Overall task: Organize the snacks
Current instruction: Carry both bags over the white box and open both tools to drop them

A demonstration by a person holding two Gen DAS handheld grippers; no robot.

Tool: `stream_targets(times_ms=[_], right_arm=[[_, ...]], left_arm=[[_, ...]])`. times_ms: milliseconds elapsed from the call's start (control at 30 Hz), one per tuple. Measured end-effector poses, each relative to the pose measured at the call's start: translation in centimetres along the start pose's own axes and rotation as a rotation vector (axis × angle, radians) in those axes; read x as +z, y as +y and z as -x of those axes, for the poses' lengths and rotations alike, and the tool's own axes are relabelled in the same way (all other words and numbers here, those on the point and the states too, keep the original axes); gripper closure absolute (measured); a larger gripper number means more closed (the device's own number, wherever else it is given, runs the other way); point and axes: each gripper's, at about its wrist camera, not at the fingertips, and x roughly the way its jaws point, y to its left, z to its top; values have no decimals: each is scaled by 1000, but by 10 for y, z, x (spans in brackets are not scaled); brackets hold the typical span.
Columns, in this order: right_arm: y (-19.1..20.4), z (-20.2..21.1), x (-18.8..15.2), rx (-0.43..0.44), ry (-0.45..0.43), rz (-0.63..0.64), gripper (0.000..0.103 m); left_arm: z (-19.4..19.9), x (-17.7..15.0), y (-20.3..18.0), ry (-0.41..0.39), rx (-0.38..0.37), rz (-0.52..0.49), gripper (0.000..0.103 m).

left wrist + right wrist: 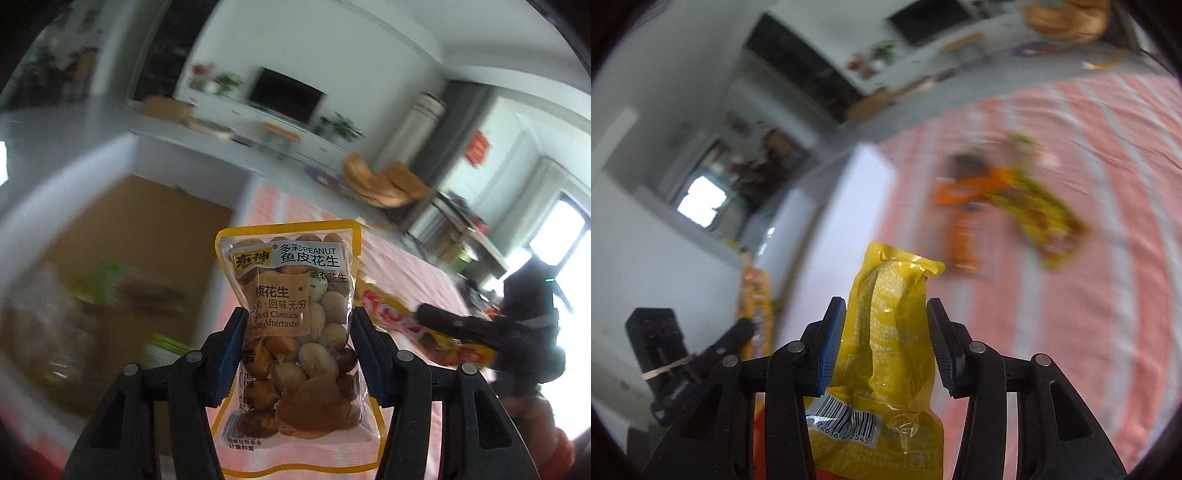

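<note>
A: Two packets are lifted: left claw (297, 347) clamps the clear yellow-edged peanut pouch (291, 332); right claw (886, 339) clamps the yellow foil sachet (886, 332)

B: Smooth film may slip and fall onto the pink striped cloth (1071, 295)

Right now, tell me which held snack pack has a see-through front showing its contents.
The peanut pack in the left gripper: clear film shows the mixed coated nuts. The yellow pouch in the right gripper is opaque, barcode side facing the camera.
</note>
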Motion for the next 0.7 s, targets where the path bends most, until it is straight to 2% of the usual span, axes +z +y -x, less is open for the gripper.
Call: stream_targets(times_ms=[67, 133, 200, 233, 267, 333, 400, 467, 533, 600, 700], right_arm=[[59, -30, 8, 91, 38, 76, 56], [106, -57, 11, 141, 67, 140, 56], [145, -85, 11, 160, 77, 211, 52], [161, -101, 9, 163, 87, 242, 47], [171, -115, 7, 168, 103, 255, 30], [174, -126, -3, 171, 113, 253, 12], [167, -116, -16, 160, 75, 272, 13], [148, -101, -29, 95, 29, 325, 12], [117, -82, -41, -11, -8, 370, 12], [68, -61, -51, -160, -37, 400, 11], [-11, -32, -62, -401, -23, 395, 11]], left_arm=[[13, 13, 28, -24, 112, 11, 46], [20, 22, 58, -24, 252, 12, 44], [23, 25, 81, -22, 378, 15, 31], [23, 24, 94, -10, 442, 24, 14], [26, 21, 102, -4, 481, 32, 9], [33, 12, 115, -9, 536, 50, 9], [41, 1, 121, -33, 539, 73, 9], [48, -10, 122, -61, 518, 107, 9], [54, -20, 108, -97, 442, 133, 9], [56, -29, 89, -111, 350, 129, 9], [46, -35, 29, -85, 188, 55, 9]])
